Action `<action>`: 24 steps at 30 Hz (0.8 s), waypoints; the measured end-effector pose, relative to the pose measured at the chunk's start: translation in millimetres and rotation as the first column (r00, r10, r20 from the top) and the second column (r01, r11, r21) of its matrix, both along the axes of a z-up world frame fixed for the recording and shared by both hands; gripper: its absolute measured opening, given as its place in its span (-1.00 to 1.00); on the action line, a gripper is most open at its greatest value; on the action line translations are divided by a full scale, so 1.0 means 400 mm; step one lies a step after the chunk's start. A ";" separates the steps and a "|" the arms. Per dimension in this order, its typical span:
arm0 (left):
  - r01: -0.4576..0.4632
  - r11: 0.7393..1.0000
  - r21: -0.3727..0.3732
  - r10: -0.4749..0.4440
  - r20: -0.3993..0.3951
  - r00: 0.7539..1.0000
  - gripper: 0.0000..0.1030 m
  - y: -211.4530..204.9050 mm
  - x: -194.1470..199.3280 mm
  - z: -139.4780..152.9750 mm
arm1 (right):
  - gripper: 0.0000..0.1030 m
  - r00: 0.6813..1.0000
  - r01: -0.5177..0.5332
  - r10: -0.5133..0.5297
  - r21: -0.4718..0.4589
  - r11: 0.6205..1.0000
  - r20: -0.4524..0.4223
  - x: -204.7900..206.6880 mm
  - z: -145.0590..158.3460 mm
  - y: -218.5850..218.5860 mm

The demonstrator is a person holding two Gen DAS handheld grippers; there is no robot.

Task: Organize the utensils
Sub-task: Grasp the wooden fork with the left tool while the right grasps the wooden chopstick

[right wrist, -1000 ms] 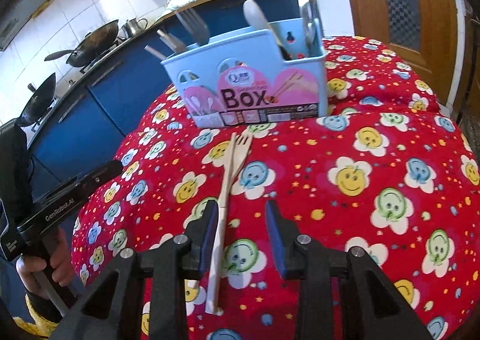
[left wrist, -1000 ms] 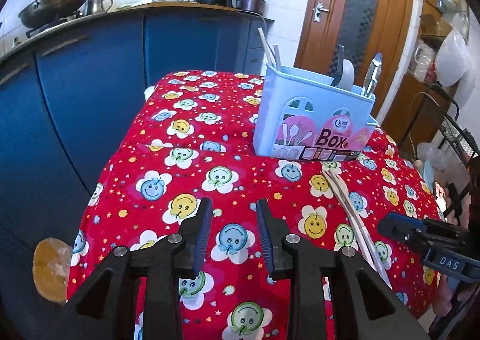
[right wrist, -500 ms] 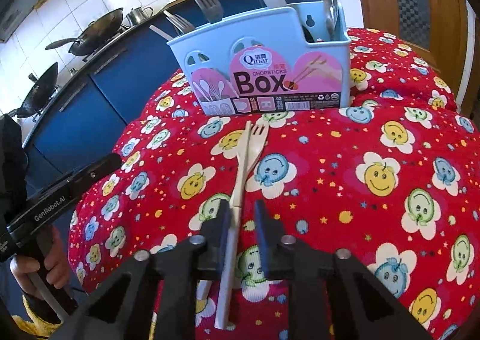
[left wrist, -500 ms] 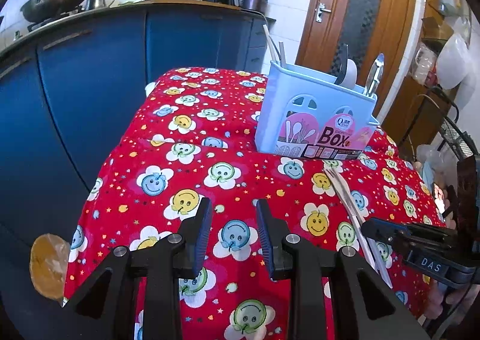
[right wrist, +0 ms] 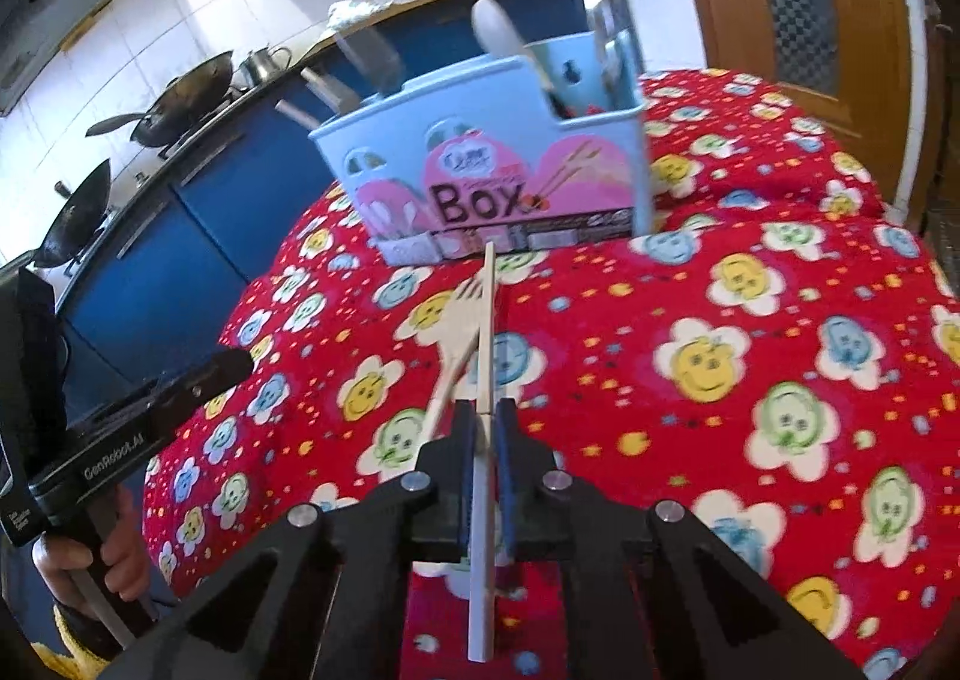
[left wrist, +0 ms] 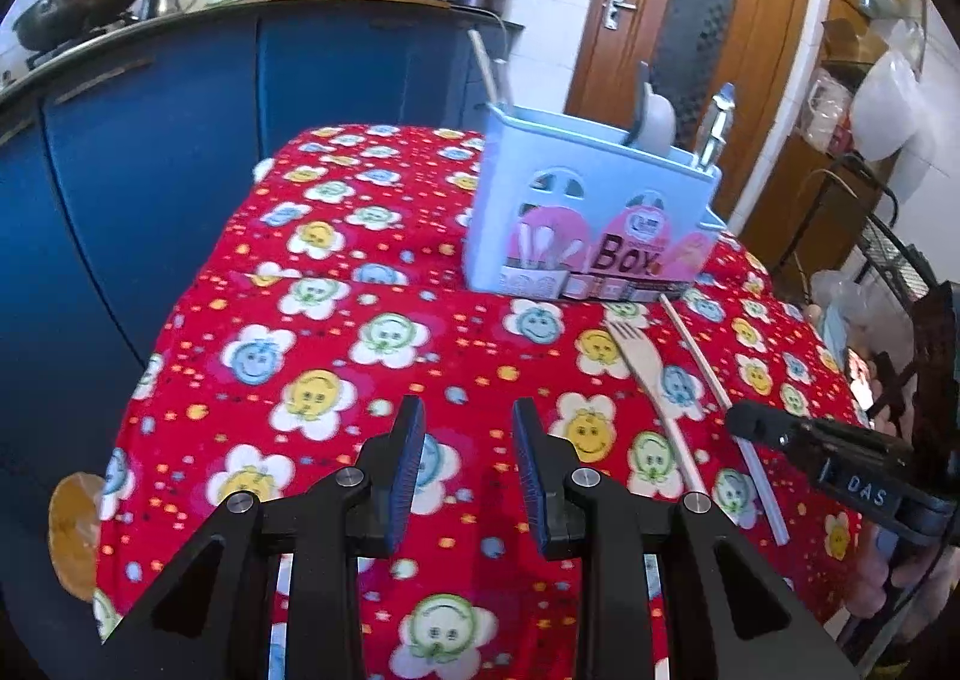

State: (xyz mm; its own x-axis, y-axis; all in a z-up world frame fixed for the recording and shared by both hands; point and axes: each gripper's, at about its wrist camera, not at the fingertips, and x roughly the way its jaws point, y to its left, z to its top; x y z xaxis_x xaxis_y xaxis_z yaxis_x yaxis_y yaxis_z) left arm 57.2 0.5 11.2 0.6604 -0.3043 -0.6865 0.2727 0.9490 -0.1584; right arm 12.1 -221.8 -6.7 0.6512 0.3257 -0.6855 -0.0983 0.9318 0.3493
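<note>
Two grippers, one box, one wooden fork and one chopstick make up the working set, all on a table under a red cloth (left wrist: 336,320) printed with smiling flowers.

Left-wrist view: the left gripper (left wrist: 468,452) fills the lower centre, its jaws spread with only cloth between them. The blue box (left wrist: 588,224) stands upper centre-right, with a "Box" label. Right of centre the fork (left wrist: 645,380) lies flat, tines towards the box, and the chopstick (left wrist: 714,398) runs just beside it on the right. The right gripper (left wrist: 744,419) enters from the right edge, its tip on the chopstick; the jaws cannot be read from this side.

Right-wrist view: the right gripper (right wrist: 483,428) sits at lower centre, jaws having just closed and now pinching the chopstick (right wrist: 487,332), whose far end points at the foot of the box (right wrist: 480,182) in the upper centre. The fork (right wrist: 459,338) lies left of the chopstick, tines crossing under or against it; which one cannot be told. Only this view shows the left gripper (right wrist: 231,365) from outside, at the left edge, with a hand (right wrist: 96,554) on its grip.

Box contents: several utensils stand upright. A pale spoon (right wrist: 501,29) and metal tongs (right wrist: 603,20) occupy the right-hand end; blurred metal handles (right wrist: 360,62) rise from the left-hand part.

A blue counter (left wrist: 180,98) carries a wok (left wrist: 84,5).
</note>
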 end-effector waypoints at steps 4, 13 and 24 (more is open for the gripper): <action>0.042 0.999 -0.006 -0.042 -0.021 0.999 -0.41 -0.033 -0.001 -0.004 | -0.83 0.999 0.032 -0.032 -0.011 0.999 0.001 -0.008 0.004 -0.026; 0.157 0.987 -0.038 -0.160 -0.085 0.983 -0.41 -0.118 0.004 -0.001 | -0.83 0.997 0.080 -0.080 -0.021 0.997 -0.004 -0.017 -0.004 -0.081; 0.216 0.976 -0.013 -0.215 -0.170 0.962 -0.41 -0.202 0.034 -0.027 | -0.83 0.993 0.117 -0.117 -0.008 0.993 -0.017 -0.030 -0.018 -0.131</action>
